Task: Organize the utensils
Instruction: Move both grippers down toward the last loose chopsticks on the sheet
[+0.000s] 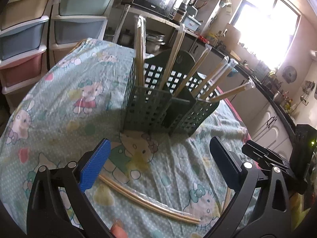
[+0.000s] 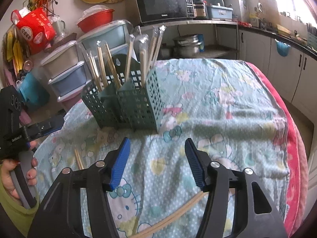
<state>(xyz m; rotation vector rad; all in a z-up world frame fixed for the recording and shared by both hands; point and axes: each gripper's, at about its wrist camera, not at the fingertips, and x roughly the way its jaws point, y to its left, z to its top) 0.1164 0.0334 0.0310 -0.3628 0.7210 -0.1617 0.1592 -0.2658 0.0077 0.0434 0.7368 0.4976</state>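
Note:
A dark green perforated utensil holder (image 1: 156, 107) stands on the table, also in the right wrist view (image 2: 128, 105), with several wrapped wooden chopstick pairs (image 1: 172, 59) standing in it. My left gripper (image 1: 158, 170) is open and empty, above a wrapped chopstick pair (image 1: 150, 200) lying on the cloth. My right gripper (image 2: 156, 162) is open and empty; another chopstick pair (image 2: 178, 214) lies below it, and a further pair (image 2: 78, 161) lies to its left. The left gripper shows at the left edge of the right wrist view (image 2: 29, 132).
The table is covered by a Hello Kitty cloth (image 2: 218, 103) with a red edge at the right. Plastic drawer units (image 1: 25, 39) stand behind the table. A microwave (image 2: 164, 6) sits on a shelf. Kitchen counter and cabinets (image 2: 277, 59) run along the right.

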